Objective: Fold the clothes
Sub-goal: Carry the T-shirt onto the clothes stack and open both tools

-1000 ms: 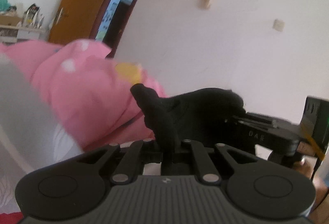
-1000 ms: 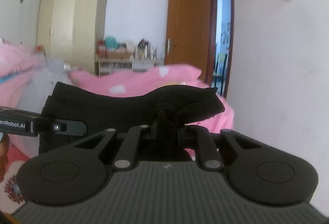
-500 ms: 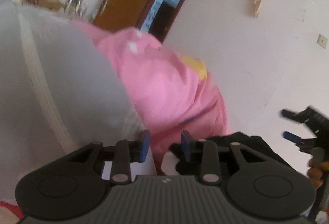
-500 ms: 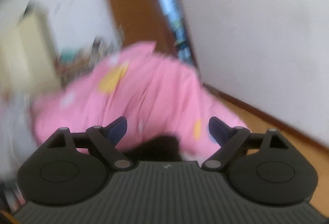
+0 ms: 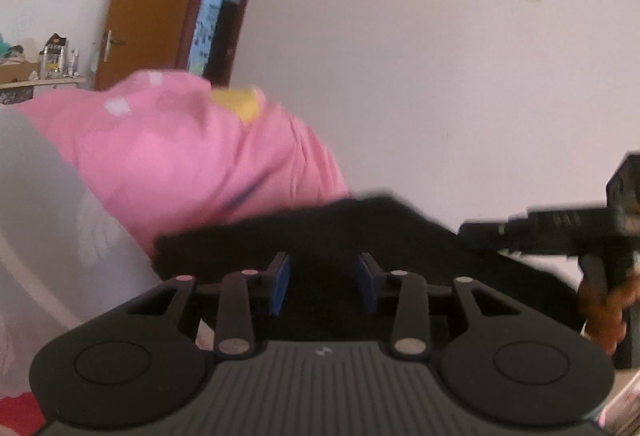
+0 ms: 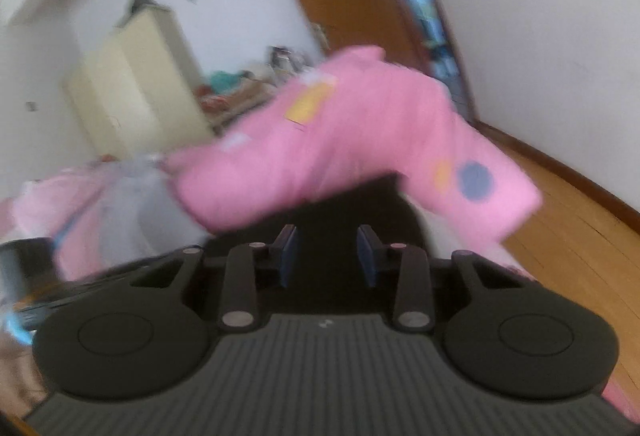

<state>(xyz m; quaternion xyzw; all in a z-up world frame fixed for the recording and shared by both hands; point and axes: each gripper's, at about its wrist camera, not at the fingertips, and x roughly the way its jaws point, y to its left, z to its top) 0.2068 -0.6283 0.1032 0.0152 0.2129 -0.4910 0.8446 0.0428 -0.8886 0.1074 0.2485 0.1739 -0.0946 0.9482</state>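
Left wrist view: one black garment [image 5: 360,232] lying ahead of two empty grippers.
Left gripper [image 5: 323,282] and right gripper [image 6: 327,256] each stand parted, blue pads bare, holding nothing. One pink patterned quilt [image 6: 352,140] is heaped just behind the garment; grey-white bedding [image 5: 44,196] at left. Room: one open brown door [image 5: 148,0], one cream wardrobe [image 6: 132,84], wooden floor [image 6: 580,228], white walls.

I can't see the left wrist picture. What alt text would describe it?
An open left gripper, blue pads apart, hovers over a black garment lying in front of a pink quilt. The right gripper enters from the right edge; behind are a white wall and a brown door.
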